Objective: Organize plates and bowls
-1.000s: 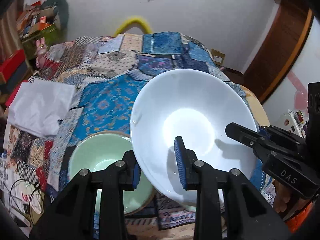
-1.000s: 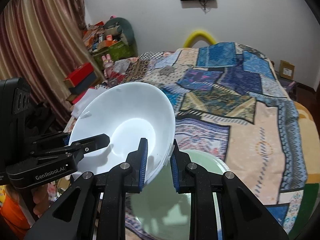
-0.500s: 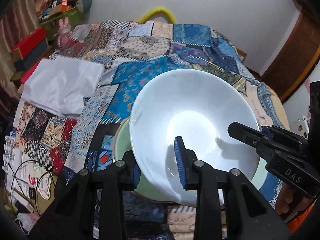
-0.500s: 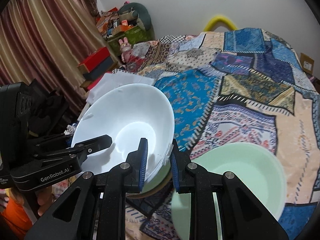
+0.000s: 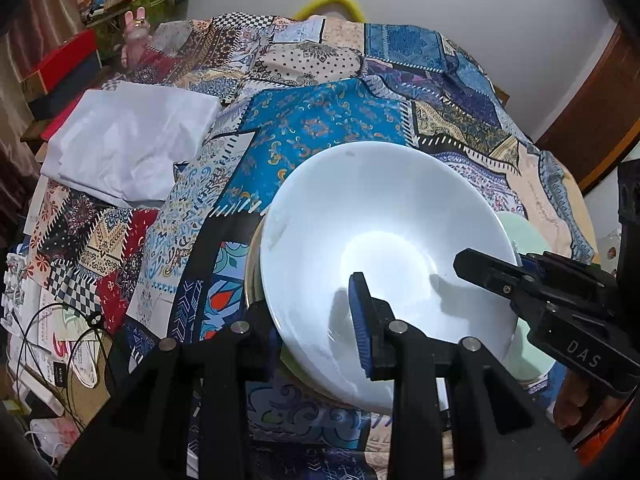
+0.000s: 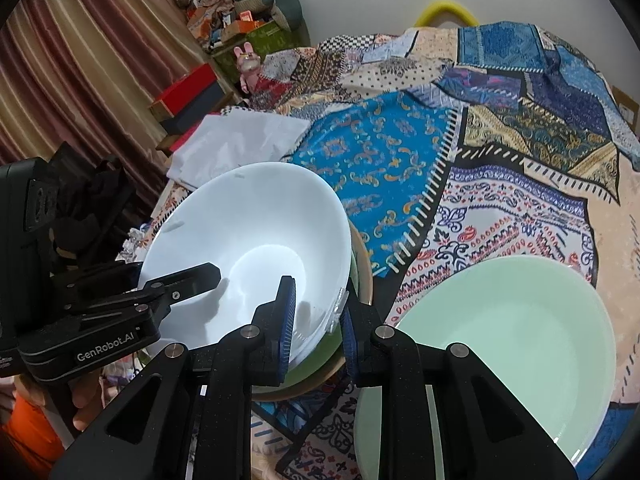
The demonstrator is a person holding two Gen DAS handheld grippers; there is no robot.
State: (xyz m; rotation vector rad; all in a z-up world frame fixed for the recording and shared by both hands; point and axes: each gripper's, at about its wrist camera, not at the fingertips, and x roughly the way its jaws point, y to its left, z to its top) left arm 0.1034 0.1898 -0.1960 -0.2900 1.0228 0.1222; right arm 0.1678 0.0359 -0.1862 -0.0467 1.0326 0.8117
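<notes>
Both grippers are clamping the white bowl point(image 6: 248, 248) by opposite rims, left gripper point(image 5: 316, 320) and right gripper point(image 6: 316, 320), jaws pinching tight, hovering it over a stack at frame centre. Looks glossy, slippery, breakable, so gripping the rim makes sense.

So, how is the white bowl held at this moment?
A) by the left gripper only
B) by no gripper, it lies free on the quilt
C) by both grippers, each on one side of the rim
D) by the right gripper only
C: the left gripper and the right gripper each clamp the rim of the white bowl, on opposite sides.
</notes>
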